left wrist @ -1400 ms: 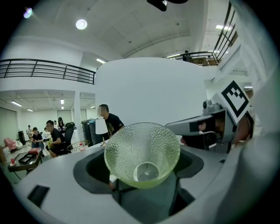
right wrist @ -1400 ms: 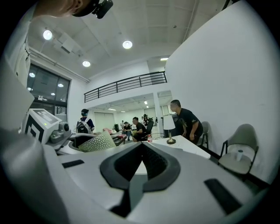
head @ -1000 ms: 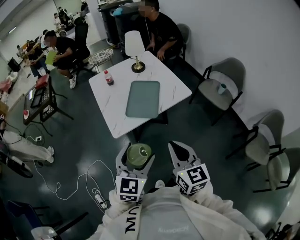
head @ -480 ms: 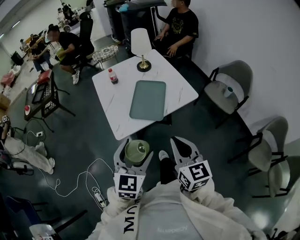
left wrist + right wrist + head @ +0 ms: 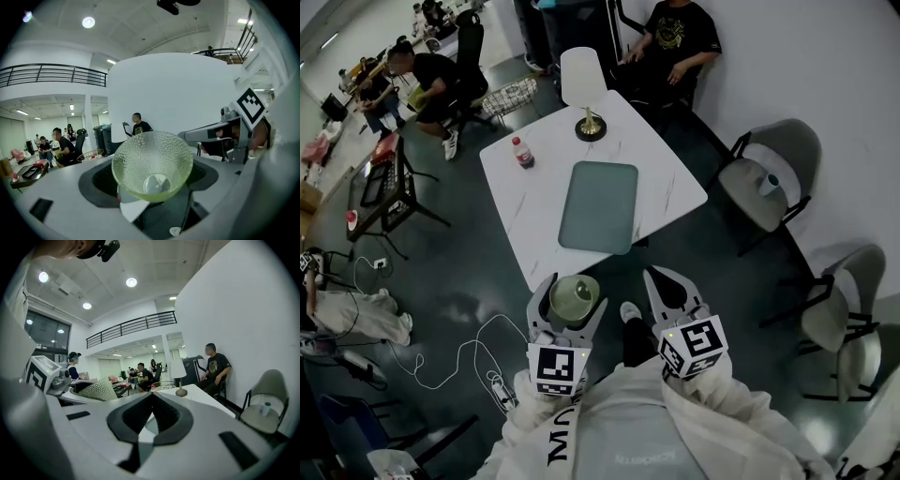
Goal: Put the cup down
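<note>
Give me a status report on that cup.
Left gripper shut on green glass cup, short of table. Right gripper shut, empty. Nothing between cup and table.

- Cup (image 5: 574, 298): underside hidden inside left tongs (image 5: 572, 293).
- Table (image 5: 525, 206): mostly hidden behind the cup in the left gripper view.
- Bottle (image 5: 522, 153): label too small to read.
- Seated person (image 5: 675, 37): head cut off by the top edge.

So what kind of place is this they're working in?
Likely an open-plan office or lab: seated people, a white table with a lamp, and a railed mezzanine overhead.
</note>
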Motion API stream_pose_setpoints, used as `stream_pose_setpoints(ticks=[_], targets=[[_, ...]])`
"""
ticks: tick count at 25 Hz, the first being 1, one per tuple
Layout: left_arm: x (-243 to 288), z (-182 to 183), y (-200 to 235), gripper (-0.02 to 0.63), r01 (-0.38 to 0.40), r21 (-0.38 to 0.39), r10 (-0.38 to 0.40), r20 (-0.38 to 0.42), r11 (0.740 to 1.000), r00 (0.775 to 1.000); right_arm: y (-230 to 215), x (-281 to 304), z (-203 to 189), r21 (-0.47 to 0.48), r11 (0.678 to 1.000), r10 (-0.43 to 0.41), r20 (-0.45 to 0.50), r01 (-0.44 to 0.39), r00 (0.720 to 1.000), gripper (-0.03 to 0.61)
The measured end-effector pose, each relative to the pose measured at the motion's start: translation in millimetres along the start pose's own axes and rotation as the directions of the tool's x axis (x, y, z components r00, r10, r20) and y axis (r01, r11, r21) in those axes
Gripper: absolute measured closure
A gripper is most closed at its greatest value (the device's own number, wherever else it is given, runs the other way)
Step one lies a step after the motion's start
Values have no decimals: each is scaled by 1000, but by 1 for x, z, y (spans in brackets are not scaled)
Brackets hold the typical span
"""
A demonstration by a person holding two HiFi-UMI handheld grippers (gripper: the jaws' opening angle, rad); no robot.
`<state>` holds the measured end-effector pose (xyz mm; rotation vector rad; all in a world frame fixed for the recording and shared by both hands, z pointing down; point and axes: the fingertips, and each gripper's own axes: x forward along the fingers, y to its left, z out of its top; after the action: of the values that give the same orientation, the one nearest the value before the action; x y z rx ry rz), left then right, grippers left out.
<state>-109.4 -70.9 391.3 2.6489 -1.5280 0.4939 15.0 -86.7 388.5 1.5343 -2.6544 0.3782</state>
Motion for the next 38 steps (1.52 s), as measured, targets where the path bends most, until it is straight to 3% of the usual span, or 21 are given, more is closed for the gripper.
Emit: stream_pose_setpoints(ticks=[23, 38], targets=[[120, 3, 57, 207, -58, -36, 55, -87, 998, 995, -74, 121, 7, 35, 997, 76, -77, -73, 994, 572], [187, -7, 100, 207, -98, -65, 89, -124, 993, 988, -115, 179, 5, 46, 996, 81, -114, -76, 990, 572]])
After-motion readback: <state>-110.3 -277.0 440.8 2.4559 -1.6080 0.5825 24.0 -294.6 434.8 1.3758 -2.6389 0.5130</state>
